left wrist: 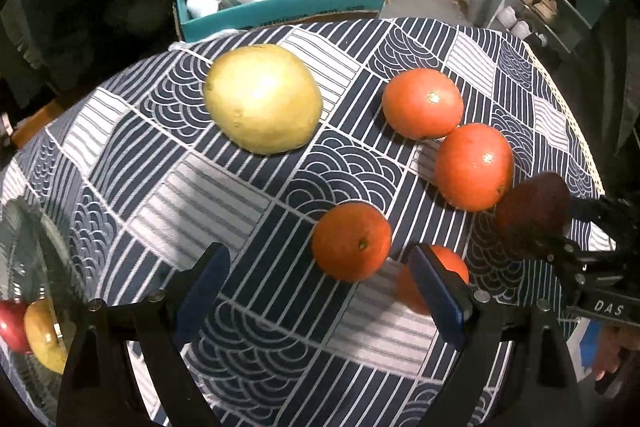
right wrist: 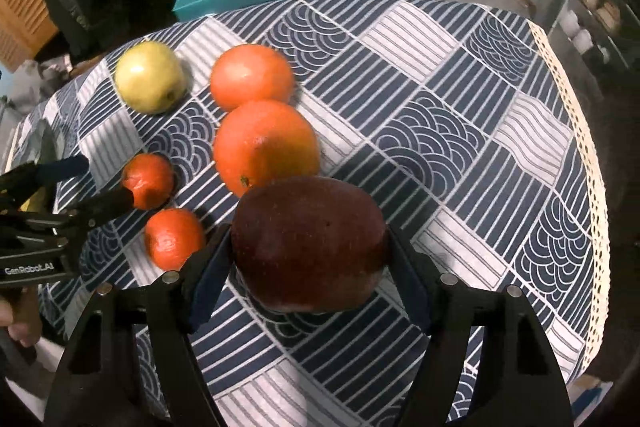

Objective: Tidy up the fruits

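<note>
My right gripper (right wrist: 310,247) is shut on a dark red apple (right wrist: 310,243), held just above the patterned tablecloth (right wrist: 460,115); the apple also shows in the left wrist view (left wrist: 534,205). My left gripper (left wrist: 320,267) is open and empty, low over the cloth, with a small tangerine (left wrist: 351,242) between its fingertips and another tangerine (left wrist: 448,263) behind its right finger. Two larger oranges (left wrist: 422,103) (left wrist: 474,167) and a yellow-green pear (left wrist: 262,98) lie farther back. A glass bowl (left wrist: 24,251) at the left holds a red apple (left wrist: 11,325) and a yellow fruit (left wrist: 42,335).
A teal box (left wrist: 280,9) with plastic bags stands beyond the table's far edge. A shelf with shoes (left wrist: 548,3) is at the far right. The table's lace-trimmed right edge (right wrist: 588,163) drops off close to my right gripper.
</note>
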Demonstrator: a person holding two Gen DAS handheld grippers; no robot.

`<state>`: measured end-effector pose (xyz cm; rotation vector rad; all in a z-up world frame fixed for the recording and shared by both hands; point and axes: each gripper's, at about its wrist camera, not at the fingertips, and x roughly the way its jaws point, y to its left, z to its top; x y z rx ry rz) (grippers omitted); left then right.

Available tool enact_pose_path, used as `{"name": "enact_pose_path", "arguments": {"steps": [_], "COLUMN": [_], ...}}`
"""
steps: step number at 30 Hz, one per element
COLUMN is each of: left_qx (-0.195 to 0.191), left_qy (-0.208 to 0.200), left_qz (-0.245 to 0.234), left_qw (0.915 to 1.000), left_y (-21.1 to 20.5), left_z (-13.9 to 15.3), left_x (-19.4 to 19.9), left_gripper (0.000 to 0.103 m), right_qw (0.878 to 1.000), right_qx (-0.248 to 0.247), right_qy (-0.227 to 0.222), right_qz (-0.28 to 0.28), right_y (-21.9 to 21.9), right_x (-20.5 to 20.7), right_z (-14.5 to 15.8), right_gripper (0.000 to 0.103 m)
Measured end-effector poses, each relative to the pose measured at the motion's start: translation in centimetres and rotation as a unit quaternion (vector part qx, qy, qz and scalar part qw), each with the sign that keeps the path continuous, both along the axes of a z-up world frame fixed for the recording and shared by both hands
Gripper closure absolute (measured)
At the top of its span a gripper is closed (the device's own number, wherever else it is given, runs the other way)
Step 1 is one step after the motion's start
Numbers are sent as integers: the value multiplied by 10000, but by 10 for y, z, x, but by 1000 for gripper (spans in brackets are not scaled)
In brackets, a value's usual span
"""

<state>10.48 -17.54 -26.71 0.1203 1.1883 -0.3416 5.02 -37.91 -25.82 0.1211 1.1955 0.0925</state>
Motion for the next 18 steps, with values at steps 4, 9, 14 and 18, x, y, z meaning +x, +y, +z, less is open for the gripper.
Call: {"name": "enact_pose_path", "arguments": {"steps": [4, 9, 14, 18], "left_qx": [-79, -252, -344, -281], "left_qy": [202, 412, 395, 321], "left_qz": [7, 30, -21, -90], "left_qw": [9998, 9988, 9986, 9990], "left_y": [-6, -8, -9, -13], "left_z": [-12, -22, -23, -21], "left_x": [5, 9, 10, 7], "left_gripper": [18, 28, 50, 56], "right_qw": [10000, 10000, 9999, 10000], "right_qx": [0, -2, 42, 3], "right_qy": [54, 67, 79, 28], "right_qz": [-29, -29, -60, -47], "right_y": [-2, -1, -2, -3], "right_x": [0, 1, 1, -1], "right_z": [-6, -10, -12, -11], "right_gripper": [28, 27, 27, 28]}}
